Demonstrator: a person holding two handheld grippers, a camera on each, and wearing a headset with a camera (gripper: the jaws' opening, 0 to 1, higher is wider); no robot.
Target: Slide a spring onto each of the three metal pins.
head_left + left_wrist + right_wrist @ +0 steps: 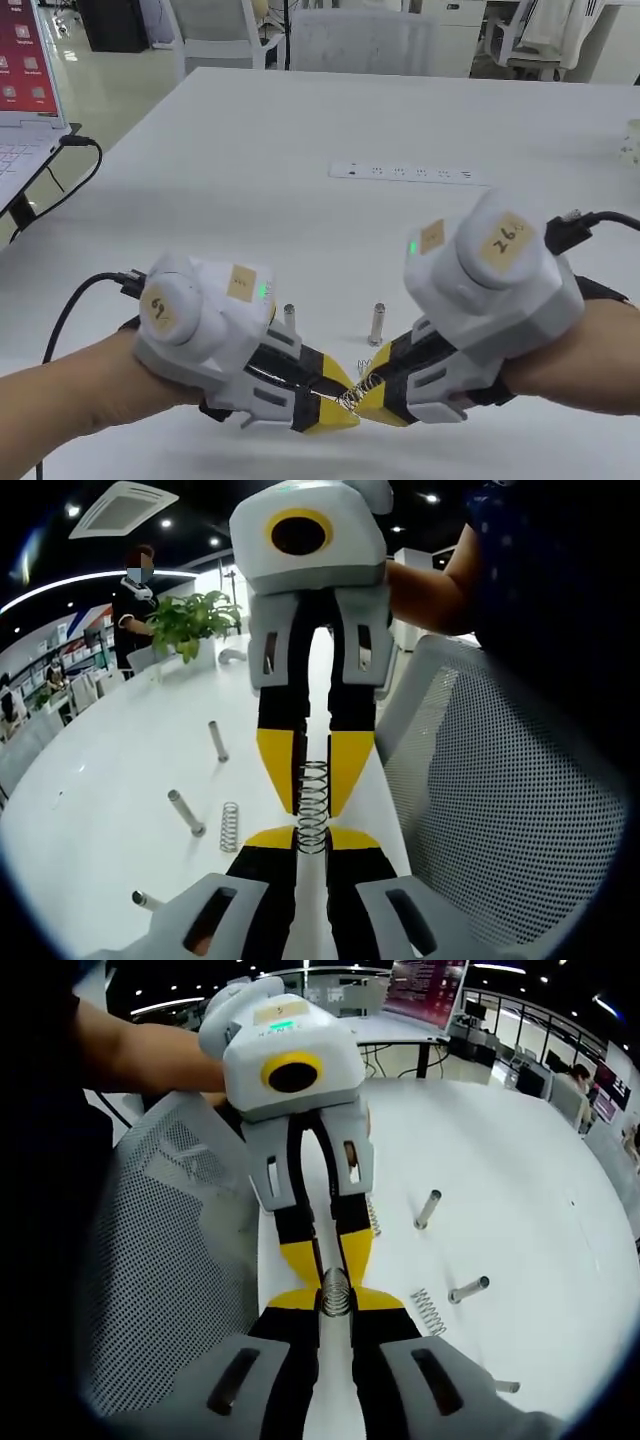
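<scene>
Grasping one thin coiled steel spring [313,802] tip to tip, clenched in left gripper [312,840] and right gripper [312,775] alike. Just beside the tips — second loose steel spring [230,827].

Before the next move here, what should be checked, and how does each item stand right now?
1. The left claw grips the held spring: ok.
2. The right claw grips it too: ok.
3. It sits above a pin: not ok.
4. The far pin, middle pin and near pin are bare: ok.
5. The loose spring lies apart from the pins: ok.
6. Grip firm enough for one claw: cannot tell.
</scene>
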